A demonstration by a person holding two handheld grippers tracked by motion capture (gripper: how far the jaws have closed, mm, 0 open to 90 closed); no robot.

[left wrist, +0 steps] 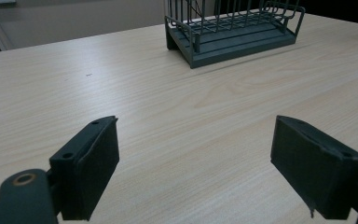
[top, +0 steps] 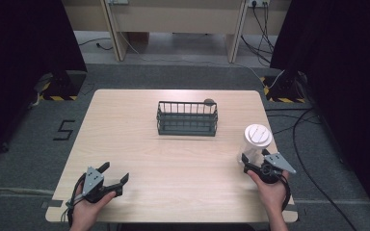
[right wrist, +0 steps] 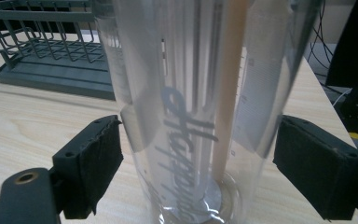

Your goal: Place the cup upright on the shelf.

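My two handheld grippers, black with grey top plates

I see my left gripper (top: 116, 174) and right gripper (top: 251, 160) as matching black tools, each topped with a grey three-cornered plate dotted with small dark screws, and each trailing a black cable that loops back past my hand. Up close, each one has two blocky black jaws faced with dark, slightly frayed pads. A small hole sits near each jaw's top edge, and a round brass-rimmed eyelet marks the arm at lower left. My forearms are bare, with no sleeves.
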